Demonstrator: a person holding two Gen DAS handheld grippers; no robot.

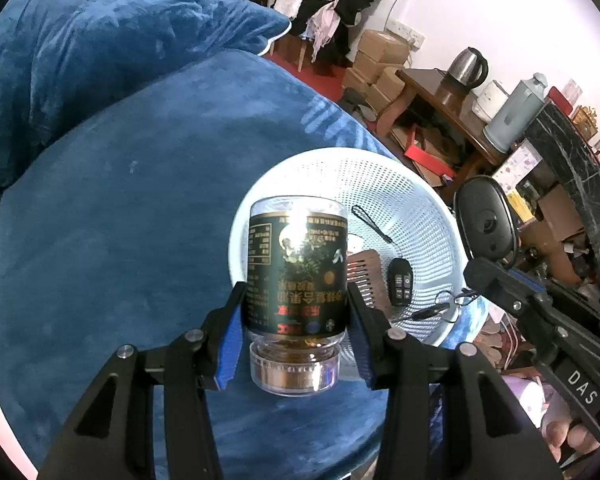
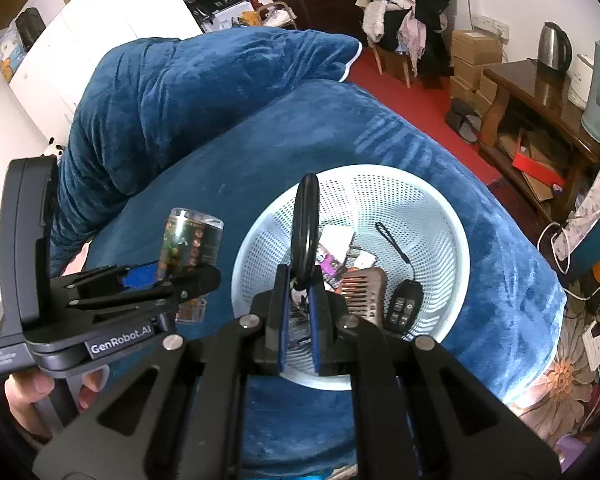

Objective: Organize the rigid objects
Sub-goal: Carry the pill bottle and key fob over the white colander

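Observation:
My left gripper (image 1: 296, 292) is shut on a clear jar (image 1: 298, 272) with a dark green label, held lid toward the camera just left of a white perforated basket (image 1: 380, 156). My right gripper (image 2: 302, 276) is shut on a flat black oval object (image 2: 306, 228), seen edge-on above the basket (image 2: 452, 216). In the basket lie a brown comb (image 2: 364, 292), a black key fob (image 2: 404, 306), a black lanyard (image 2: 396, 246) and some small packets. The right wrist view shows the left gripper (image 2: 180, 276) with the jar (image 2: 192, 236) at left. The left wrist view shows the oval object (image 1: 486, 220) at right.
The basket rests on a bed under a blue plush blanket (image 1: 120, 200), with a heaped blue duvet (image 2: 180, 80) behind it. Right of the bed are red floor, a wooden table (image 2: 540, 80) with a kettle, stacked boxes and a chair piled with clothes (image 2: 404, 12).

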